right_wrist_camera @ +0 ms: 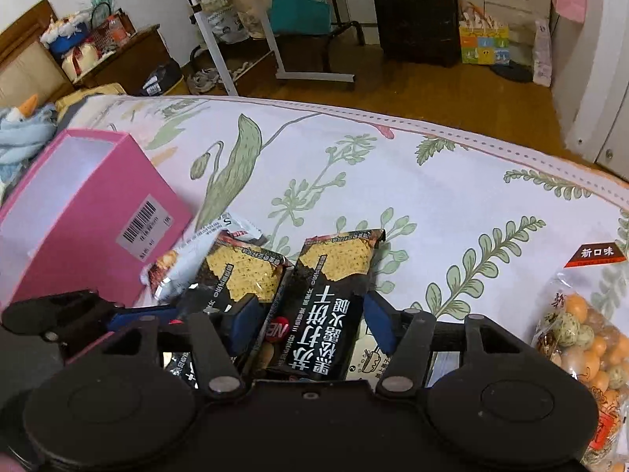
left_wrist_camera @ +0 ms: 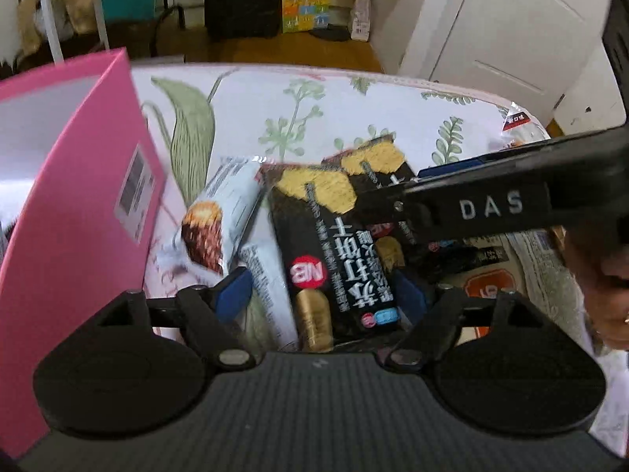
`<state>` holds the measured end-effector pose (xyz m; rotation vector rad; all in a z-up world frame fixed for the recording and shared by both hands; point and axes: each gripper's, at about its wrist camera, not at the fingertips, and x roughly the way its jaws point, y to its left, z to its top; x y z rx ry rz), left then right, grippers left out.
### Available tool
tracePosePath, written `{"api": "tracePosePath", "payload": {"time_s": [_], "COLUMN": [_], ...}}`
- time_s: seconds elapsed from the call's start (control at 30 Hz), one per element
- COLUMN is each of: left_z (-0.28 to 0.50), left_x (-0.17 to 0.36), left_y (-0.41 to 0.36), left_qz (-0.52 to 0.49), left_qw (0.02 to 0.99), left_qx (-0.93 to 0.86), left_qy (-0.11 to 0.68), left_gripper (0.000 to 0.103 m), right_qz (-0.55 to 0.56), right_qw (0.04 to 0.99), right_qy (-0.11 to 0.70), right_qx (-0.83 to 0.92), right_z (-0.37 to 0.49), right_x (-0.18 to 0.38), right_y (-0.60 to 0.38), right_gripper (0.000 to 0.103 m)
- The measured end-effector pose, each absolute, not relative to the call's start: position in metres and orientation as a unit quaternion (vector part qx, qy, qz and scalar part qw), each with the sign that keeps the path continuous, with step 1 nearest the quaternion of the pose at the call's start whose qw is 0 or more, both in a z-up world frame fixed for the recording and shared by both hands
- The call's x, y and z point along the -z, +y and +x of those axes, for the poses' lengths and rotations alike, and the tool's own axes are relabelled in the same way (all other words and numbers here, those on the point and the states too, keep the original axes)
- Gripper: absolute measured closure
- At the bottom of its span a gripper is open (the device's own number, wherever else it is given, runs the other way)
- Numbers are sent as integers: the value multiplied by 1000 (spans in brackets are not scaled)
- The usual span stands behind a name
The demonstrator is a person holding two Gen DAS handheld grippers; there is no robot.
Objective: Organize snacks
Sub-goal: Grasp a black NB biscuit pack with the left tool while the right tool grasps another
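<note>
the left gripper (left_wrist_camera: pixel 326 295) stands spread around a black foil cracker packet (left_wrist_camera: pixel 314 251). the right gripper (right_wrist_camera: pixel 310 314) is spread too, astride a second black cracker packet (right_wrist_camera: pixel 330 299), beside the open pink cardboard box (right_wrist_camera: pixel 98 212).

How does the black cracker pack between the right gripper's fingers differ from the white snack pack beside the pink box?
The black cracker pack is dark with a yellow cracker picture; the white snack pack is pale with a brown snack picture. The black pack lies further from the pink box; the white one lies against it. Both lie on the floral cloth.
</note>
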<state>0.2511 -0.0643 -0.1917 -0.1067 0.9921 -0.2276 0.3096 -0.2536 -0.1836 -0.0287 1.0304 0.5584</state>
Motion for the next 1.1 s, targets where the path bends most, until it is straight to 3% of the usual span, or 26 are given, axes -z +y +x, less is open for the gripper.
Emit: {"api": "tracePosePath", "payload": {"time_s": [0.07, 0.1, 0.13, 0.17, 0.27, 0.5, 0.57, 0.7, 0.77, 1.03, 1.1], "left_z": [247, 245, 243, 242, 240, 239, 238, 239, 239, 238, 235], "left_x": [191, 188, 186, 185, 183, 181, 181, 181, 181, 181, 179], "left_y": [-58, -56, -54, -53, -49, -42, -40, -37, -36, -34, -35], "left_qz": [-56, -57, -57, -57, -58, -74, -79, -91, -91, -99, -93], "left_qw": [873, 874, 873, 872, 868, 865, 866, 864, 865, 864, 866], "left_qx": [109, 112, 112, 114, 119, 113, 112, 108, 107, 105, 105], "left_qy": [472, 469, 470, 473, 478, 483, 481, 483, 482, 482, 479], "left_gripper": [49, 53, 56, 57, 59, 60, 60, 60, 60, 60, 61], "right_qz": [-36, -48, -48, -41, -19, 26, 33, 13, 10, 3, -8], "right_qw": [840, 846, 850, 854, 866, 859, 855, 847, 842, 847, 853], "right_qy": [478, 473, 467, 461, 443, 454, 463, 482, 489, 481, 470], "right_qx": [-254, -242, -238, -236, -231, -236, -230, -223, -227, -225, -225], "right_z": [306, 303, 302, 300, 291, 277, 276, 270, 264, 256, 252], "right_x": [183, 183, 181, 179, 170, 166, 169, 176, 179, 184, 183], "right_y": [-249, -247, -248, -250, -255, -259, -260, -256, -254, -252, -252], "right_gripper": [57, 59, 68, 75, 84, 85, 72, 67, 59, 58, 70]}}
